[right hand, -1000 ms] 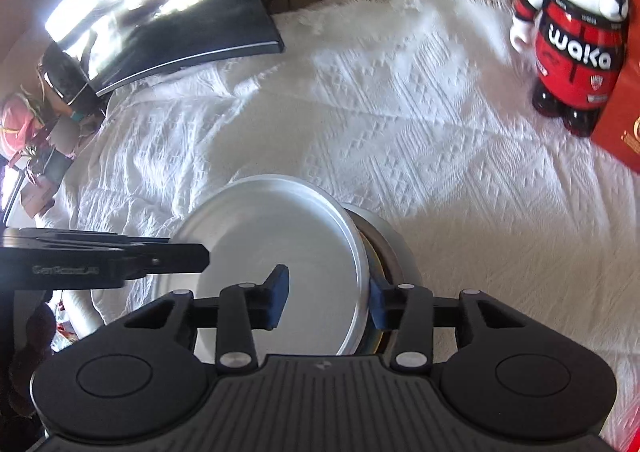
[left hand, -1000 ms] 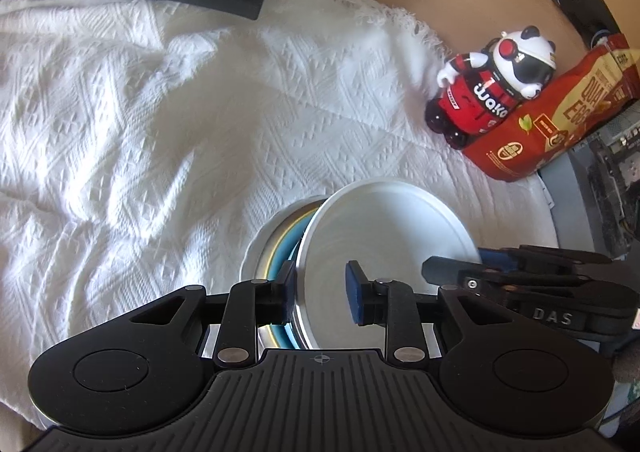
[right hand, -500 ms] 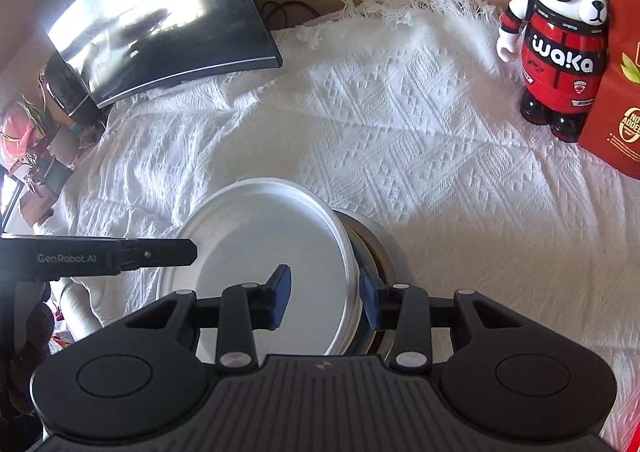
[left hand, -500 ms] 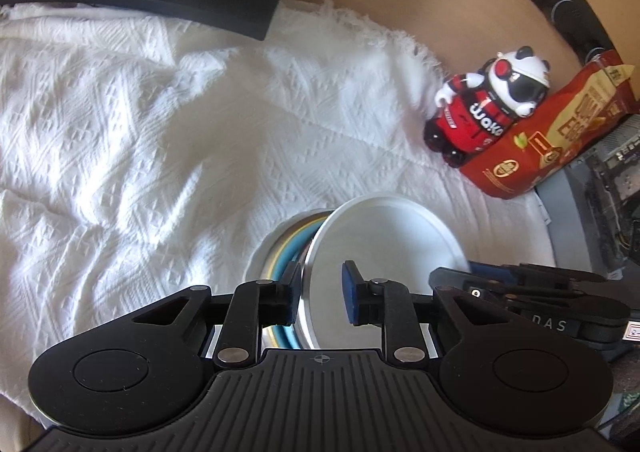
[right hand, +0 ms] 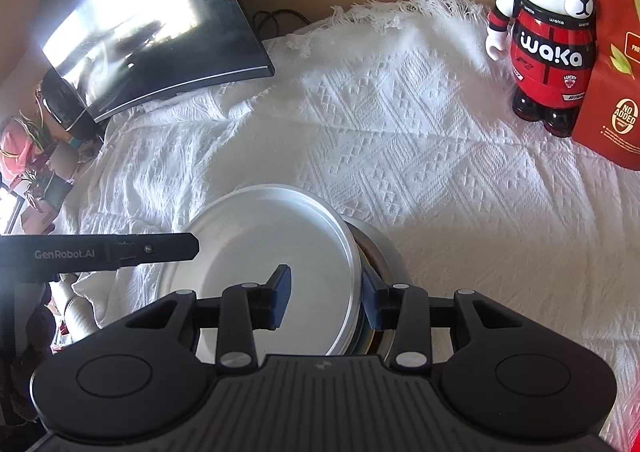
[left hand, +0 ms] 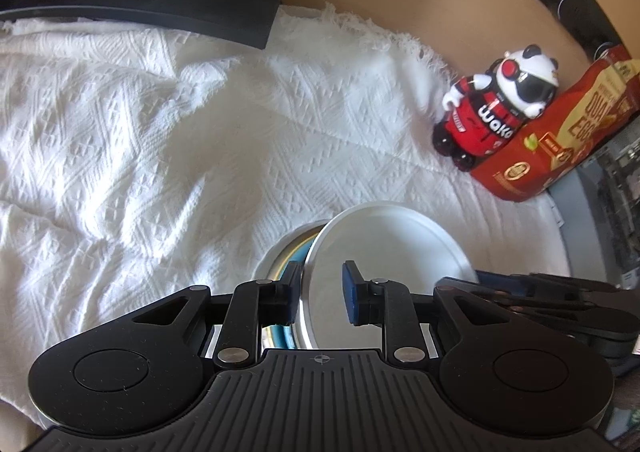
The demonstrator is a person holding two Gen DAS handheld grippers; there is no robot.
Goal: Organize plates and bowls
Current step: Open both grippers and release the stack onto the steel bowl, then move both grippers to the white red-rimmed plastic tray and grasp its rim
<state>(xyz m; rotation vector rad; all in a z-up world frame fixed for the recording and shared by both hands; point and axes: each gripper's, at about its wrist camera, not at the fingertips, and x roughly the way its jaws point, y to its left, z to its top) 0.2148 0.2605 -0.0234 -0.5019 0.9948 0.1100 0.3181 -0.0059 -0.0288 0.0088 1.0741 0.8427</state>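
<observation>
A white round plate is held up over a stack of bowls on the white cloth; the stack shows a pale rim and a blue one. My left gripper straddles the plate's left rim, with the left pad outside and the right pad over the plate's face. My right gripper straddles the same plate at its right rim, above the bowl stack. The pads stand apart around the thin rim, so the grip is unclear. The other gripper's arm crosses the plate's left side.
A white textured cloth covers the table. A black monitor stands at the back left. A red panda figure and a red snack bag stand at the back right. Clutter lies off the left edge.
Both grippers have pulled back and up with the plate between them; the plate and bowl stack look smaller and the monitor and panda figure show more fully.
</observation>
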